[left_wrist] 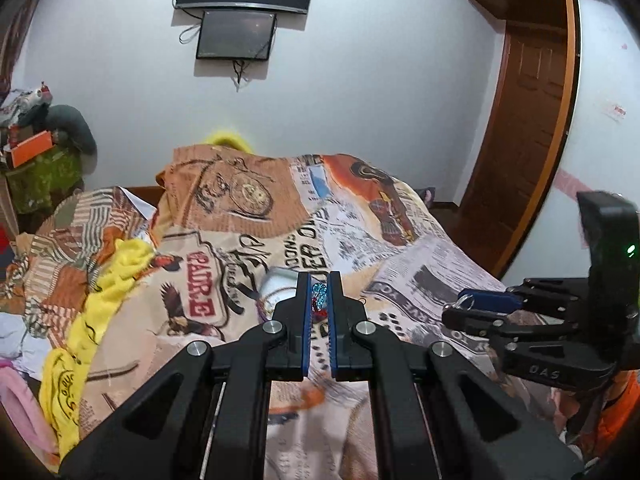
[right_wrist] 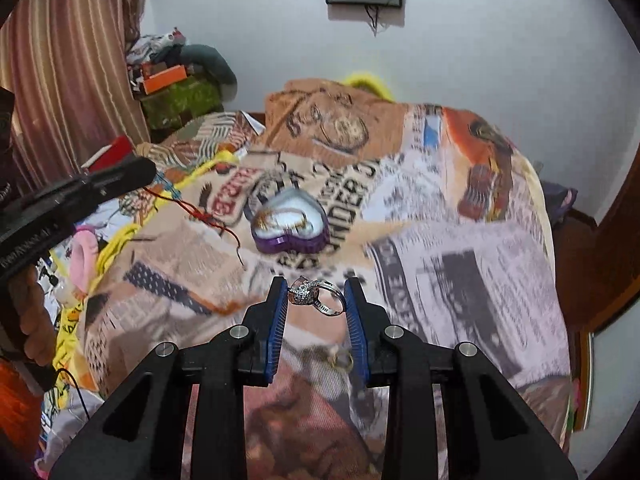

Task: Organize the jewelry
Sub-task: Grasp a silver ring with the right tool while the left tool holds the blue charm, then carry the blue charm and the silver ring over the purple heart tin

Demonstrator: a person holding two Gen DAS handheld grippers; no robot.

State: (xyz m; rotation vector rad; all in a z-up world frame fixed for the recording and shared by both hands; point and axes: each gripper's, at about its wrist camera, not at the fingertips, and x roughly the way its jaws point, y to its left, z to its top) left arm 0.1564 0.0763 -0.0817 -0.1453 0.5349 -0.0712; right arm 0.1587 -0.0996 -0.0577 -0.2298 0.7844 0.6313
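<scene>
In the right wrist view, the right gripper point(right_wrist: 316, 294) holds a silver ring point(right_wrist: 318, 295) with a clustered stone setting between its blue pads point(right_wrist: 277, 320), the stones against the left pad and the band reaching the right one, all of it lifted above the printed bedspread point(right_wrist: 460, 264). Just beyond it, a heart-shaped purple jewelry box point(right_wrist: 289, 222) sits open on the bedspread, with a thin gold-coloured chain lying in its pale interior. To the left of the box, a red cord point(right_wrist: 208, 216) trails down from the left gripper point(right_wrist: 132, 172), which enters from the left edge. In the left wrist view, that left gripper point(left_wrist: 319, 300) is narrowed on a small piece with blue sparkly and red parts point(left_wrist: 319, 300), pinched between its pads; what the piece is cannot be told. Yellow cloth point(left_wrist: 100, 300) lies bunched along the bed's left side. On the far white wall hang two dark screens point(left_wrist: 236, 34), and a wooden door point(left_wrist: 524, 120) stands to the right.
</scene>
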